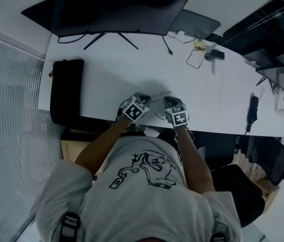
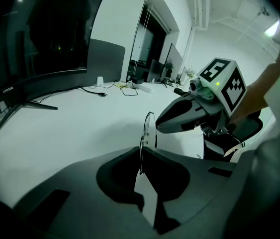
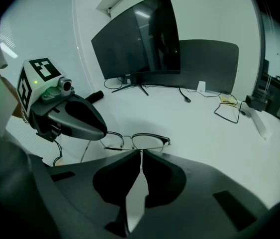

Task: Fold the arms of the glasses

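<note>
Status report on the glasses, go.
Left hand-held gripper shut on the glasses. Right hand-held gripper shut on them too. Glasses held between both, over the desk. Nothing in the way.

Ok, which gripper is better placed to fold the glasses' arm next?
Probably left. The left gripper grips the glasses at the end where an arm hangs open; the right gripper is shut on their middle, steadying them.

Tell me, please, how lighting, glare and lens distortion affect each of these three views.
Head view: fisheye bends the white table edges; a soft shadow falls mid-table. Left gripper view: dark vignette, greenish cast, glasses seen edge-on. Right gripper view: light streaks glare on the monitor; near foreground dark.
</note>
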